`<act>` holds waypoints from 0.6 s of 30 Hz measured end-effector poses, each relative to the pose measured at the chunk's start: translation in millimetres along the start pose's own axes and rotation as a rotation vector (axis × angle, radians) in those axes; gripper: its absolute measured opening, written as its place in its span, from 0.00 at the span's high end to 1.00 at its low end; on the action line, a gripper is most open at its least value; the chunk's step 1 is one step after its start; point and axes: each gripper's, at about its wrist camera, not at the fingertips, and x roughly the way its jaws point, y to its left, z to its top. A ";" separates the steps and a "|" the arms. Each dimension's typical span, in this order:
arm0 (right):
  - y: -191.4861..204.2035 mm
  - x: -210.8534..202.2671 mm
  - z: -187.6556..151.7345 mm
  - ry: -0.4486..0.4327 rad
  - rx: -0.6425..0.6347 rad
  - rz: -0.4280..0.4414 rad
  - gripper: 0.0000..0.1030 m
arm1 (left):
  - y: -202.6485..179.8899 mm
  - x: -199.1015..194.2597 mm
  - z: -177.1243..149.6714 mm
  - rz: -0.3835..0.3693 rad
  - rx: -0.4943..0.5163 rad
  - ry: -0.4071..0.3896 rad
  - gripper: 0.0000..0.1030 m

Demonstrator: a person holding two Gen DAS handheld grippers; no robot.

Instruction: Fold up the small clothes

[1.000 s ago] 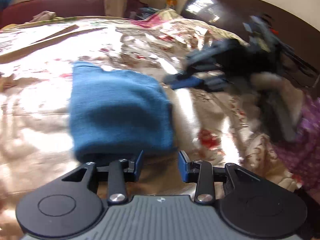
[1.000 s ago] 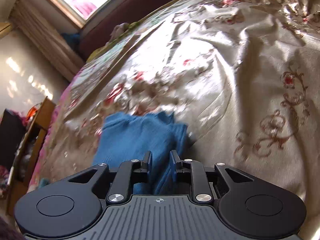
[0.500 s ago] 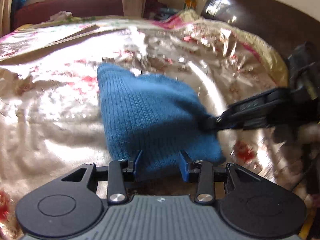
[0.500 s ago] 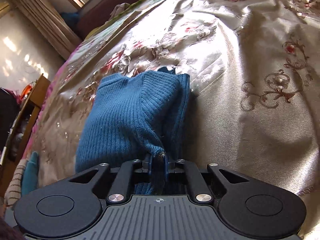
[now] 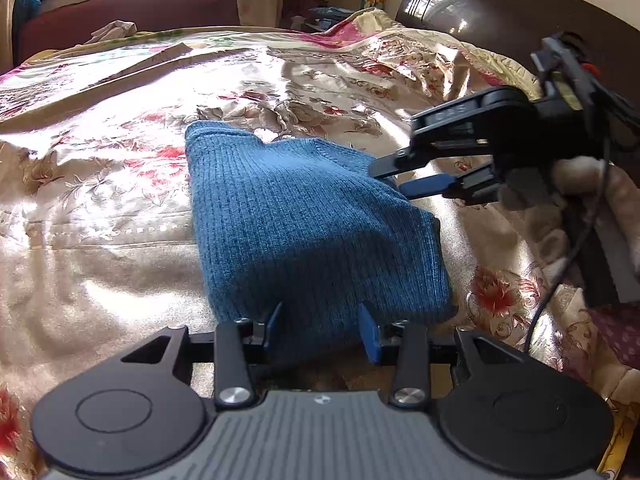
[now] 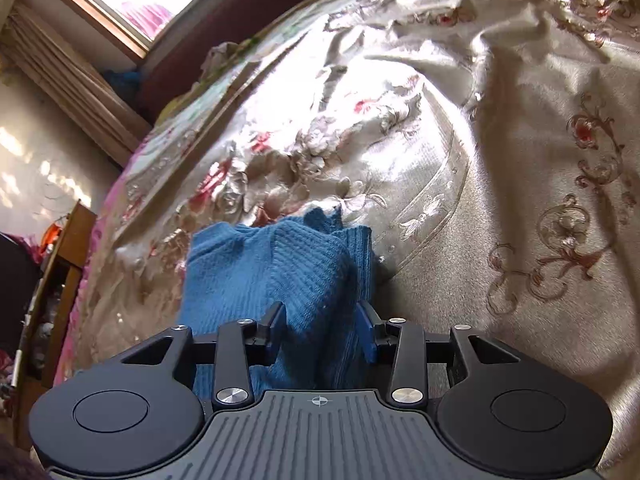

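A blue ribbed knit sweater (image 5: 304,216) lies folded on the floral bedspread (image 5: 100,200). Its near edge sits between the fingers of my left gripper (image 5: 320,320), whose jaws are opening and whose pads stand clear of the knit. My right gripper (image 5: 390,180) reaches in from the right at the sweater's far right corner. In the right wrist view a raised fold of the sweater (image 6: 256,268) bulges between the fingers of the right gripper (image 6: 322,316). Those jaws are opening too, with the pads off the cloth.
The satin bedspread (image 6: 480,200) is creased and spreads in all directions. A dark headboard (image 5: 500,12) stands at the back right. A maroon couch (image 5: 120,8) sits below the window. A wooden shelf (image 6: 60,260) stands beside the bed. A fuzzy sleeve (image 5: 580,172) follows the right gripper.
Half a second ago my right gripper was shut on the sweater's fold; its jaws have now spread and let the fold go. The left gripper has stayed at the near edge.
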 end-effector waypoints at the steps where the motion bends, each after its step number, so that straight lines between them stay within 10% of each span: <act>1: 0.4 6.0 0.9 0.009 0.001 -0.002 0.61 | -0.1 -0.3 0.4 -0.002 -0.002 -0.001 0.56; 8: 1.8 6.2 17.9 -0.024 0.004 0.033 0.93 | -4.4 -8.6 11.5 -0.018 0.025 -0.055 0.56; 18: -5.9 25.4 13.4 -0.025 -0.041 -0.076 0.85 | -3.5 18.0 5.9 -0.002 0.026 0.012 0.54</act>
